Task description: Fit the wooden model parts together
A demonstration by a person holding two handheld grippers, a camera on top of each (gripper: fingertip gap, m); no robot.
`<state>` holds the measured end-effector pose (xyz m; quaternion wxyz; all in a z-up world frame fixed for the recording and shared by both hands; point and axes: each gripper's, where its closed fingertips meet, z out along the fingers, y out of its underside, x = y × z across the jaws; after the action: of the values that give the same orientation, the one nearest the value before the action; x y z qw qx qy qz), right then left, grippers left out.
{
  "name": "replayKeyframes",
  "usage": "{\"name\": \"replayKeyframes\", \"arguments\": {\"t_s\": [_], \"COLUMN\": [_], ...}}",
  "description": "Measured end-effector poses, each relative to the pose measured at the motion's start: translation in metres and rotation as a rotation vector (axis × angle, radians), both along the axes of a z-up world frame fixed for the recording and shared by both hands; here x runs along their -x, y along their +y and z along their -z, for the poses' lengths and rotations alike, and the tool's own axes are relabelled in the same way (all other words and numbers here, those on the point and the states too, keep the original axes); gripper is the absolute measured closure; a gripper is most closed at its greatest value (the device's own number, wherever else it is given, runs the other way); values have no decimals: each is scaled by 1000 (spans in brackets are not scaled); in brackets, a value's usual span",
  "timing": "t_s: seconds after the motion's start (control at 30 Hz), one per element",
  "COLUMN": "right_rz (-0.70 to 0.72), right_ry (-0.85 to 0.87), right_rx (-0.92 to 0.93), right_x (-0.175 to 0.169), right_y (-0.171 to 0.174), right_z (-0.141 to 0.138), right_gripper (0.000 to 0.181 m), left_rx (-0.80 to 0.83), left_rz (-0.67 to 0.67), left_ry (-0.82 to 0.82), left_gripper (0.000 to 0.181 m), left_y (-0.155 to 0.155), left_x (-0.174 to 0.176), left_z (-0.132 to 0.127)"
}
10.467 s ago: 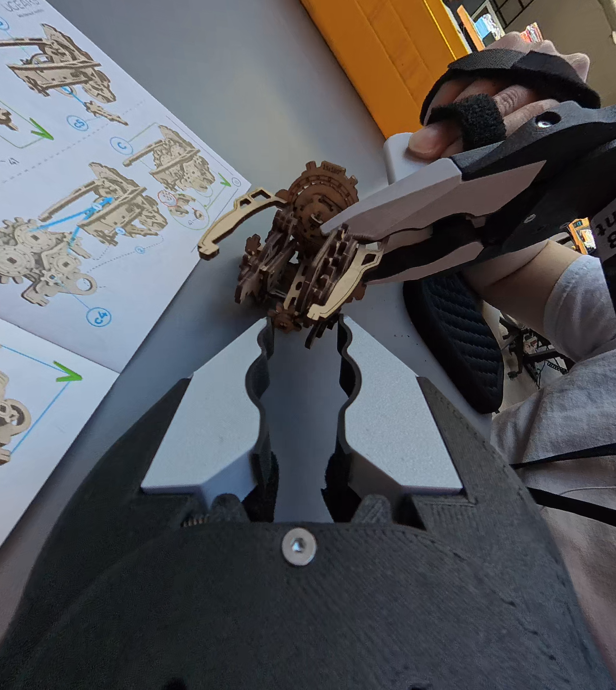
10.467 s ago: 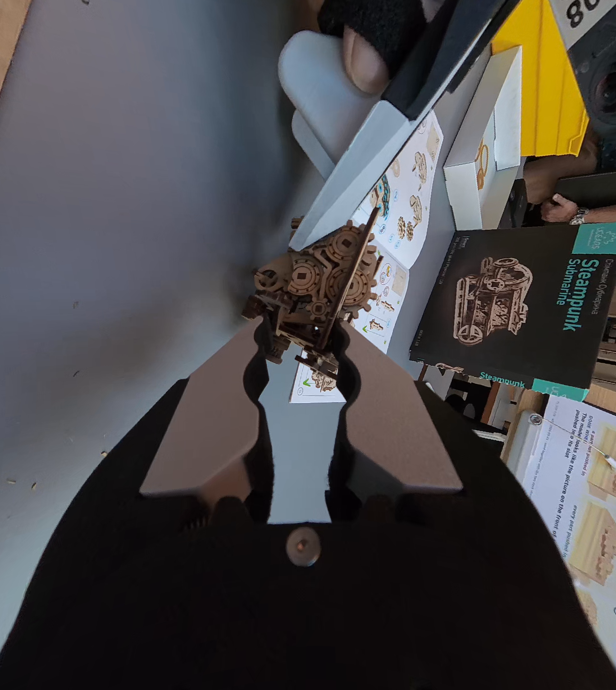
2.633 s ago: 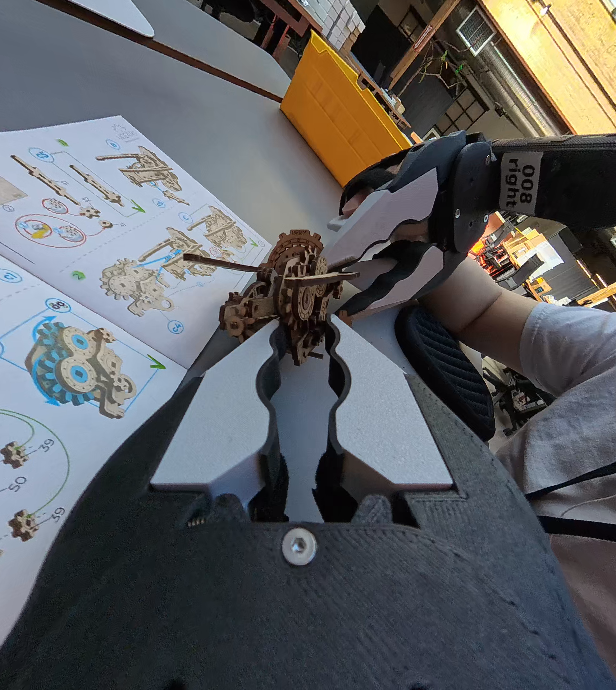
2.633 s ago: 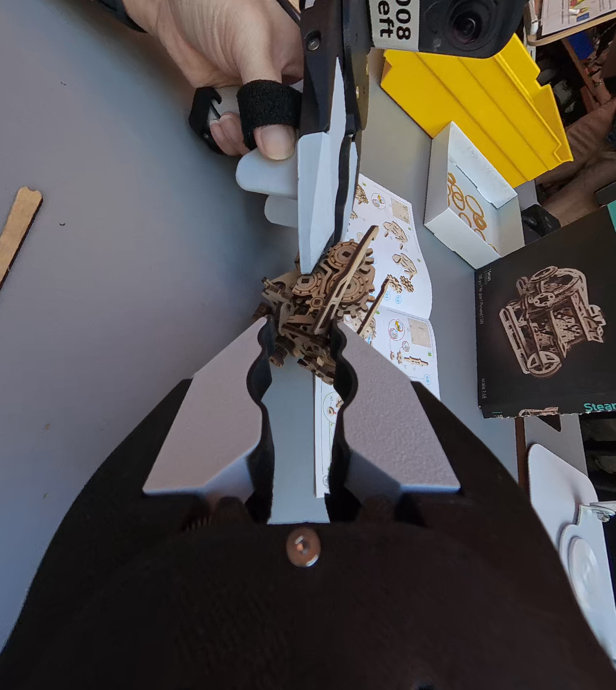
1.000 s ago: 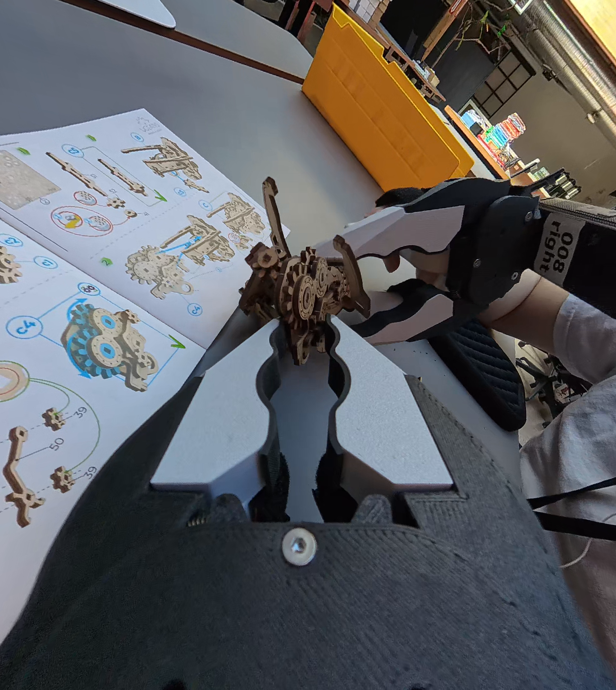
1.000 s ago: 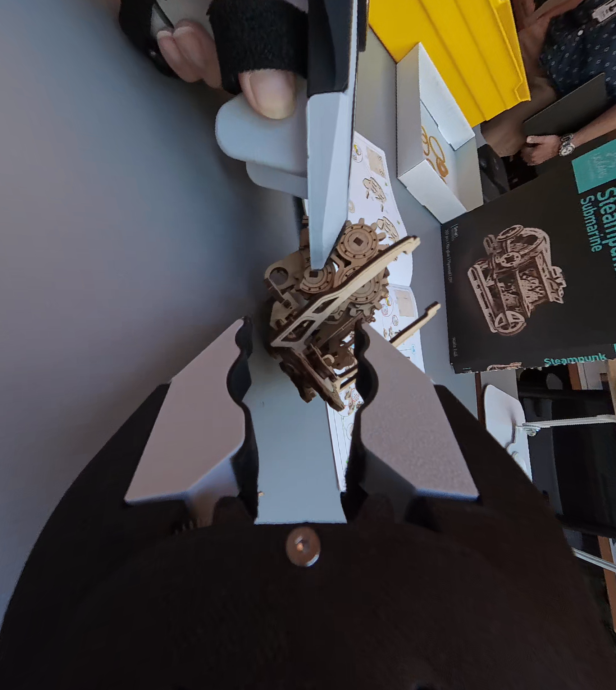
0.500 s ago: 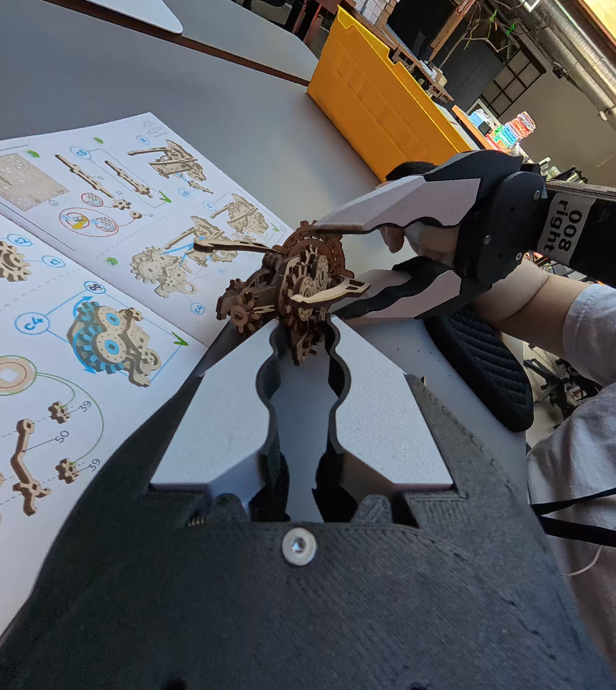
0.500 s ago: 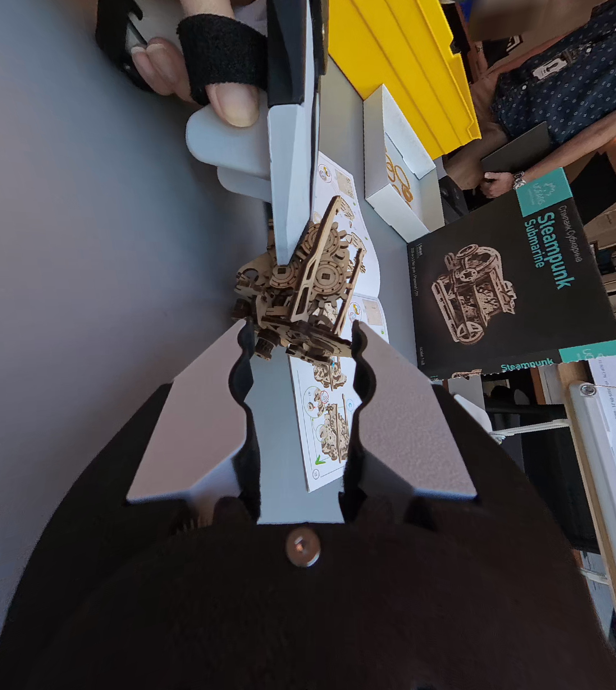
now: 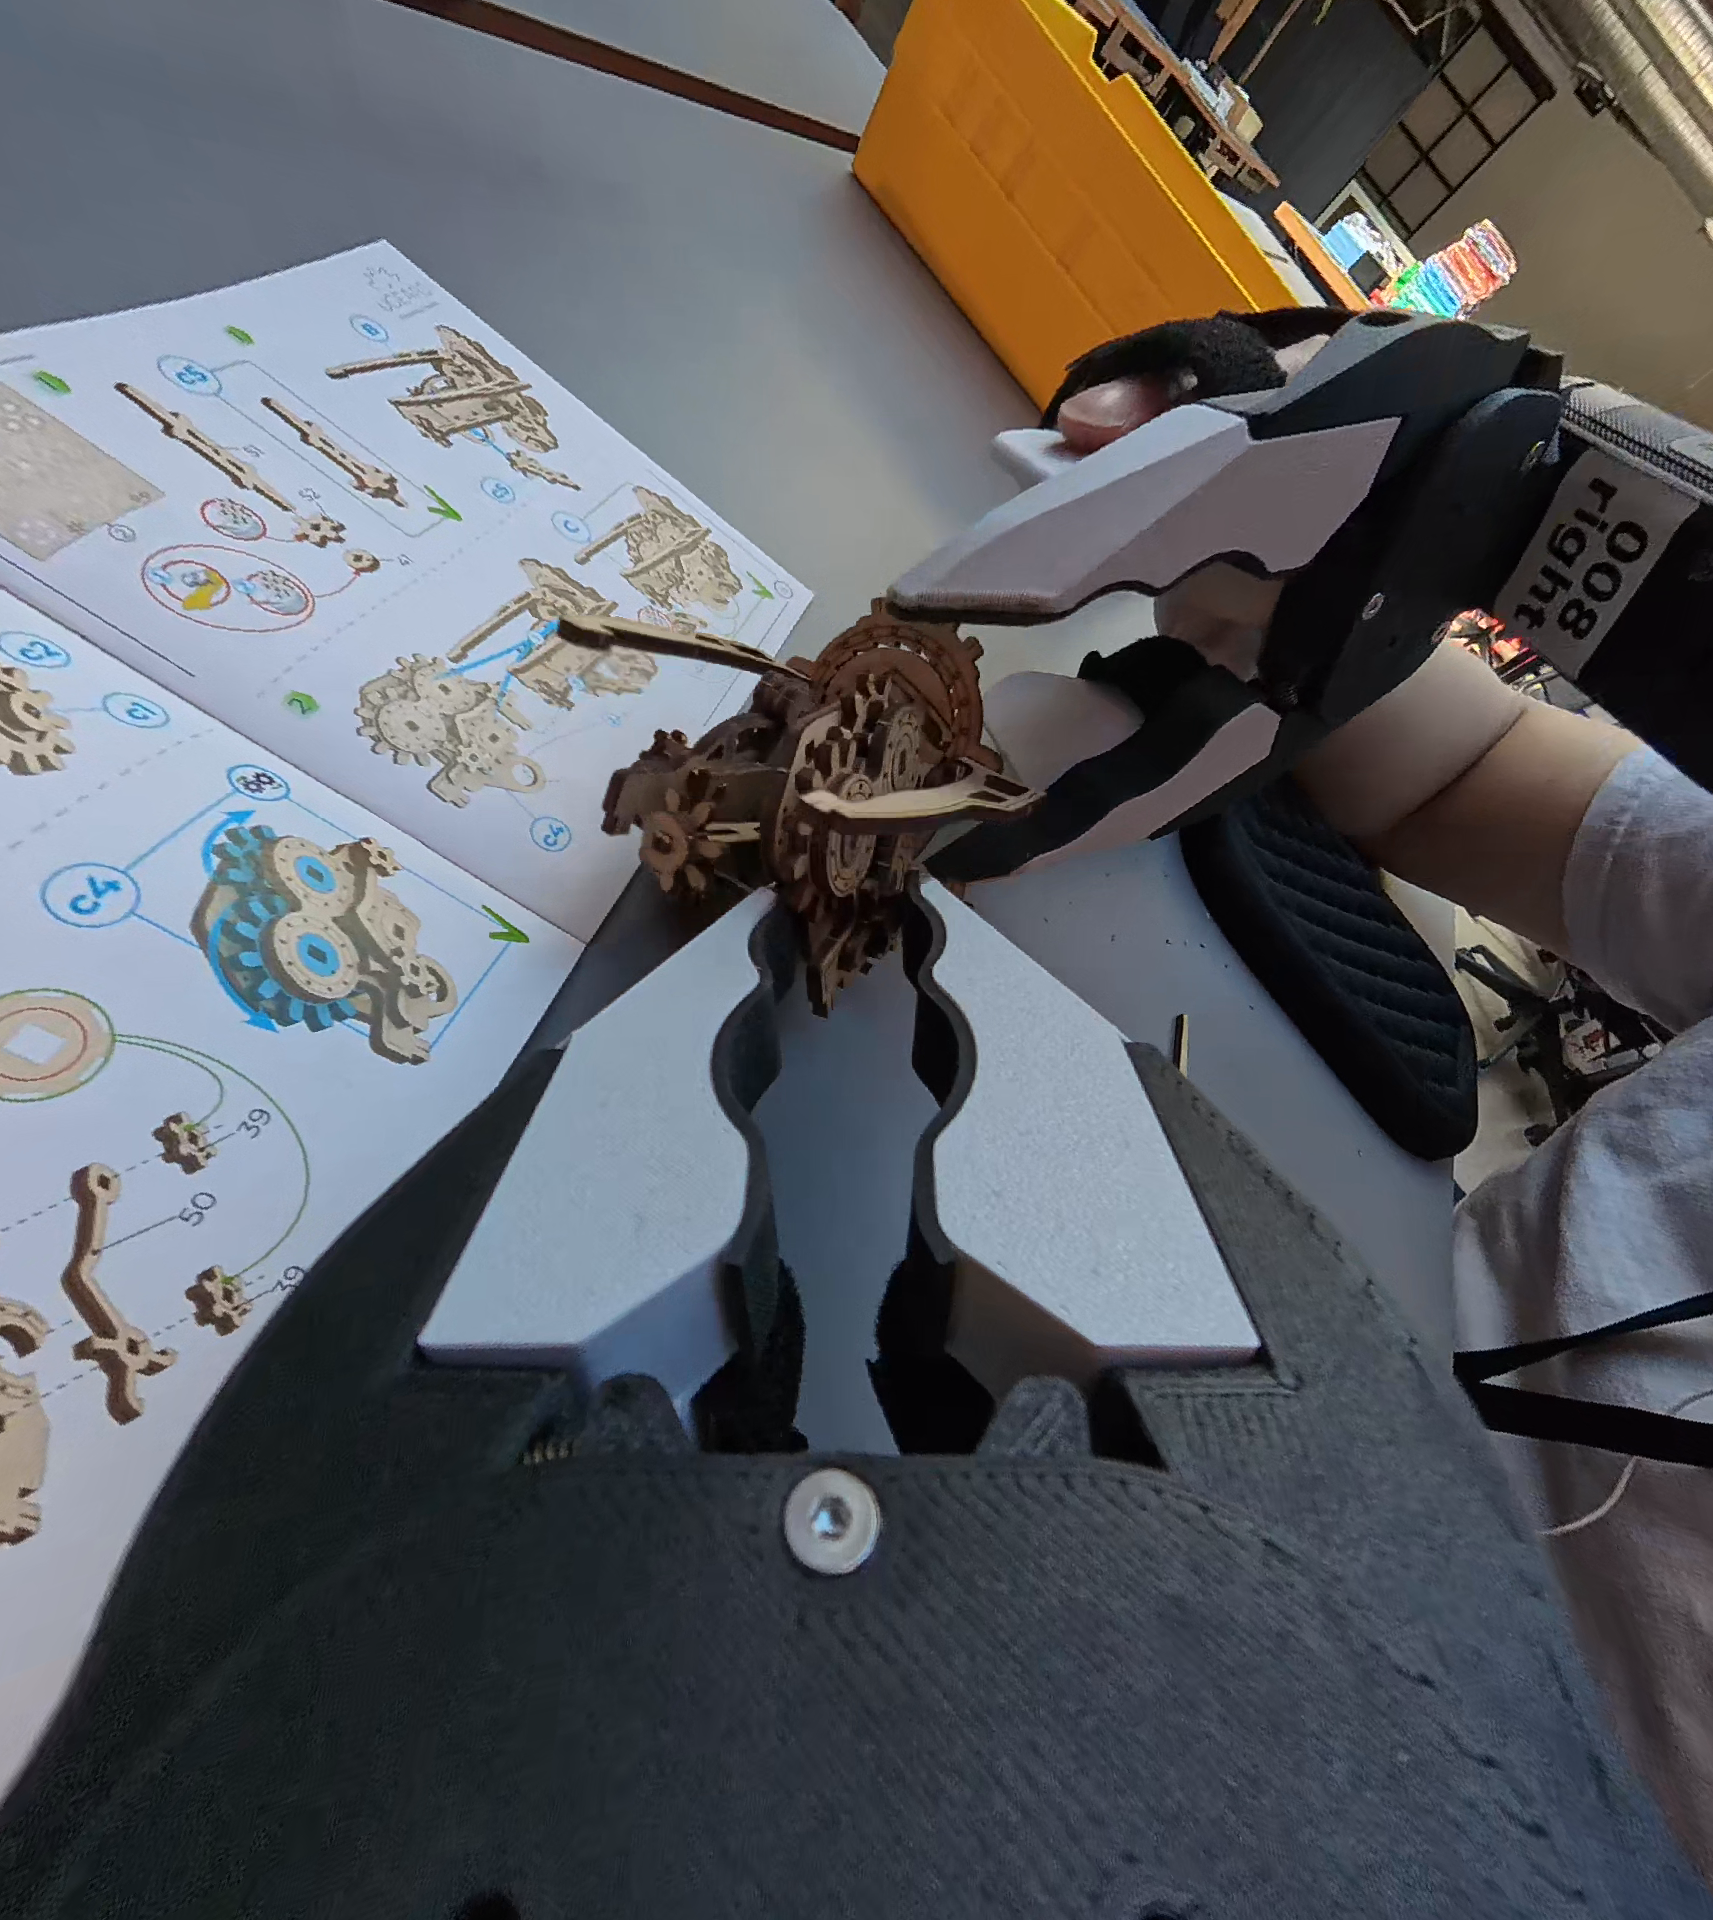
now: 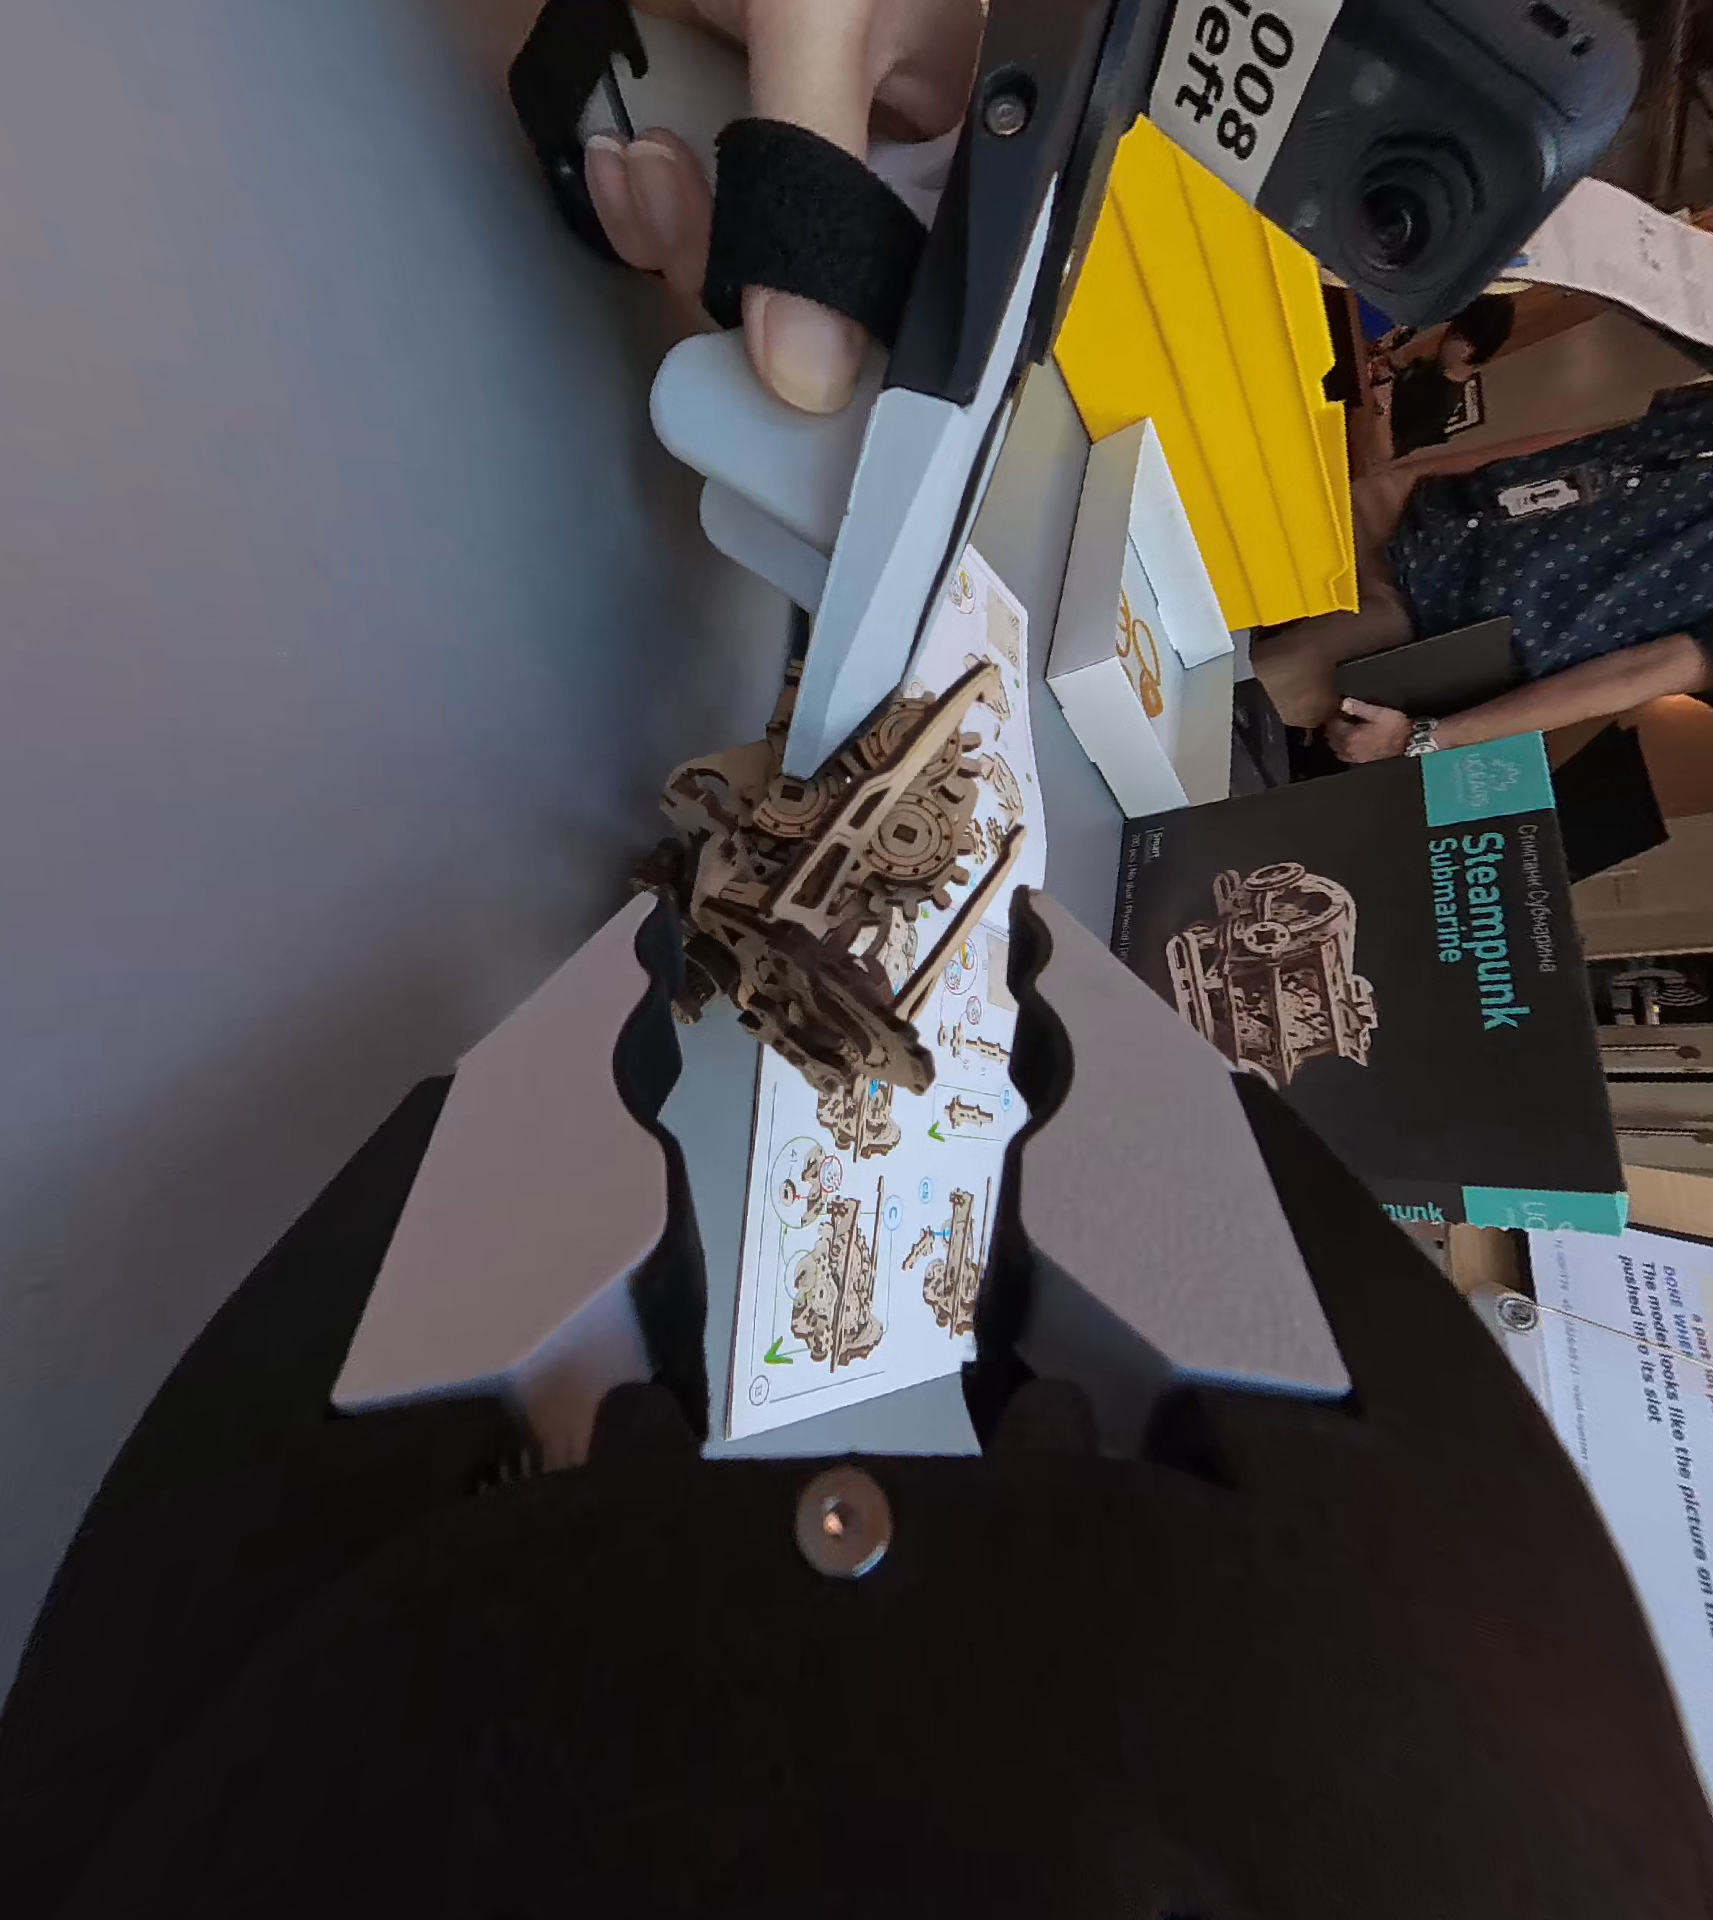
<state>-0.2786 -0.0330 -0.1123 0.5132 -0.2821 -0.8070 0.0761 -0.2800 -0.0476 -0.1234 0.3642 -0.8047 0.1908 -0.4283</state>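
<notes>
Gripping the wooden gear model (image 9: 831, 790) at its lower edge, left tongs (image 9: 836, 925) hold it above grey tabletop (image 9: 623, 260). Right tongs (image 10: 836, 914) gape open around it, beside open instruction booklet (image 9: 208, 727).

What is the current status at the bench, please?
Left gripper shut on wooden model. Right gripper open around it. Booklet underneath, nothing blocking.

Right tongs (image 10: 836, 914) parted around wooden model (image 10: 810, 894); left tongs (image 10: 810, 758) pinch it.
</notes>
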Motion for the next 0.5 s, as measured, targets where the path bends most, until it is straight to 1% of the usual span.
{"name": "replayKeyframes", "arguments": {"t_s": [0.13, 0.27, 0.37, 0.5], "right_rz": [-39, -66, -83, -43], "right_ry": [-22, -86, -93, -98], "right_rx": [15, 55, 10, 8], "right_x": [2, 2, 0, 2], "right_y": [-1, -2, 1, 4], "right_z": [0, 5, 0, 0], "right_gripper": [111, 115, 114, 113], "left_rx": [-4, -20, -24, -12], "left_rz": [19, 33, 25, 15], "left_ry": [22, 69, 75, 62], "left_gripper": [162, 162, 162, 163], "left_y": [-1, -1, 0, 0], "left_x": [-5, -7, -5, -2], "left_z": [0, 0, -2, -1]}}
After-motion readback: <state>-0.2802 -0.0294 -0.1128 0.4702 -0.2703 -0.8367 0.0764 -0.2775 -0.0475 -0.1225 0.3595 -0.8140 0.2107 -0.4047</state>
